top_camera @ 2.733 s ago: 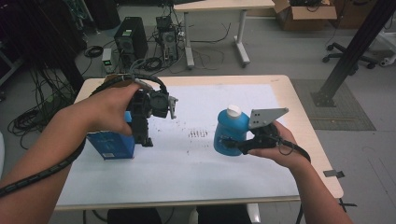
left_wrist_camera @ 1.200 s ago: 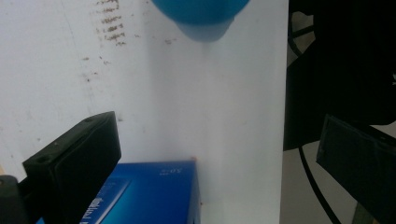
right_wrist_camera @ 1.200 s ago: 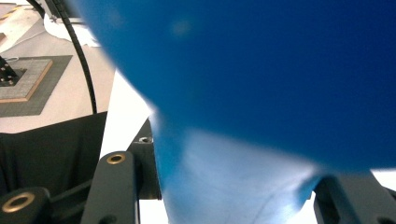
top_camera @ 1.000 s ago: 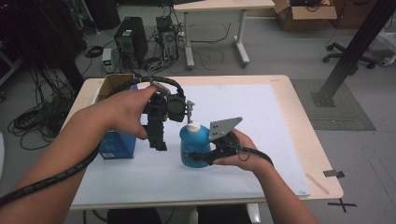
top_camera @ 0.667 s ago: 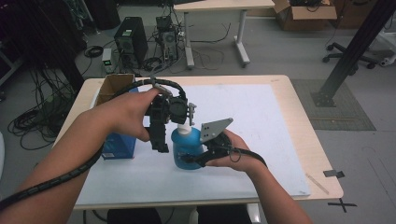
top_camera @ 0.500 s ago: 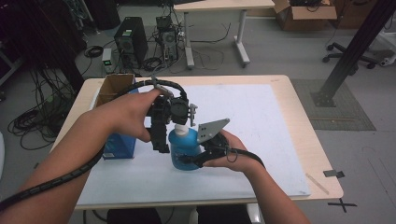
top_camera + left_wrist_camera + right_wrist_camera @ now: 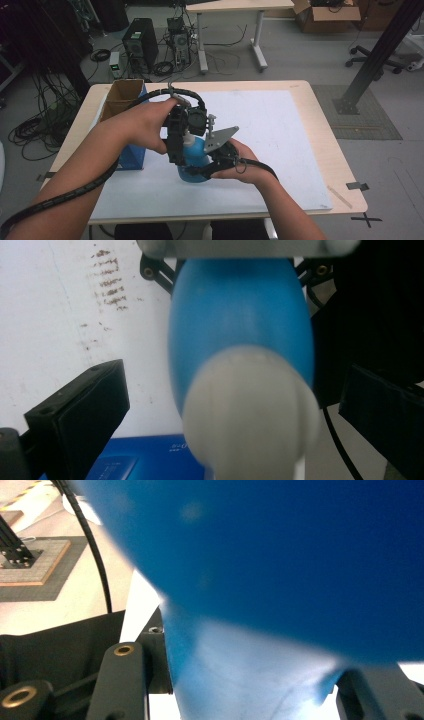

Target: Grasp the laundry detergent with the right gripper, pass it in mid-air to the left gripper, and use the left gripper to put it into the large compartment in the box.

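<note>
A light wooden table [image 7: 320, 130] carries a white sheet [image 7: 280, 130] across most of its top; an open cardboard box [image 7: 120, 95] and a blue box [image 7: 134, 156] stand beyond the left gripper's fingers [image 7: 175, 142]; both touch the top.

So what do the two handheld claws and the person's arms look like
Both claws are black. The left claw trails a ribbed black cable that loops over the hand and along the forearm. The right claw carries a grey three-cornered plate on top and a smoother black cable. Both forearms are bare, no sleeves visible.
</note>
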`<state>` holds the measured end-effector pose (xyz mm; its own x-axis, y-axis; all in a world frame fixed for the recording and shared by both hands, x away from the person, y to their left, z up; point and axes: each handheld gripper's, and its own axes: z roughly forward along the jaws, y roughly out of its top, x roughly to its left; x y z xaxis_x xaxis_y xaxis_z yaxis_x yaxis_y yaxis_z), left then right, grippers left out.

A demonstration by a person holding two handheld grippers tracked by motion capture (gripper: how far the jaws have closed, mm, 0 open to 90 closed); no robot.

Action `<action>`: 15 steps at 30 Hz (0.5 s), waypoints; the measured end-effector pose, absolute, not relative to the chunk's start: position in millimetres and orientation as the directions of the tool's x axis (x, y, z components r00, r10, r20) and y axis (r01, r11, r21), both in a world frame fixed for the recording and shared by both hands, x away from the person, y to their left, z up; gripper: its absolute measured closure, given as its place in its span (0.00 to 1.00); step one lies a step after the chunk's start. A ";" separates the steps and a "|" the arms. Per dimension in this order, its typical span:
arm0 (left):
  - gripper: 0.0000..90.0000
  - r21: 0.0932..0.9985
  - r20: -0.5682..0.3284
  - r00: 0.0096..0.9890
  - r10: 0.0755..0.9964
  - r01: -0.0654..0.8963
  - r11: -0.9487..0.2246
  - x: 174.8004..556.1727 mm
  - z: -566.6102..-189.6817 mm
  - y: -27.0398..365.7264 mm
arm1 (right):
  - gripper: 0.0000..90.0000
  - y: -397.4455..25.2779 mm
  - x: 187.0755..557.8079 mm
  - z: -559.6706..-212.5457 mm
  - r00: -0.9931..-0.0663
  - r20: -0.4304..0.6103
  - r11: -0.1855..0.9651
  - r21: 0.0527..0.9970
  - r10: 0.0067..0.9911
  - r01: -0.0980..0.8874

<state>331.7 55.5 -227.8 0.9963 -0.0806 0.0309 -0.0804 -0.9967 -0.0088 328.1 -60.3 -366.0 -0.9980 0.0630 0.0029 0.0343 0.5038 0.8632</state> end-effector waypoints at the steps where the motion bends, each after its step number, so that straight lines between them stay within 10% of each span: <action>1: 0.00 -0.008 0.030 0.996 -0.081 -0.081 -0.997 331.8 -228.5 54.9 | 0.50 -59.5 327.4 -365.5 -0.998 0.002 0.504 0.863 0.060 0.032; 15: 0.00 -0.025 0.052 0.995 -0.084 -0.082 -0.996 329.1 -233.2 50.7 | 0.50 -56.7 328.6 -362.9 -0.998 0.000 0.507 0.861 0.064 0.032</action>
<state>329.1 50.7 -233.2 0.9951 -0.0837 0.0518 -0.0825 -0.9963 -0.0251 328.6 -56.7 -362.9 -0.9980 0.0638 0.0000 0.0324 0.5070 0.8613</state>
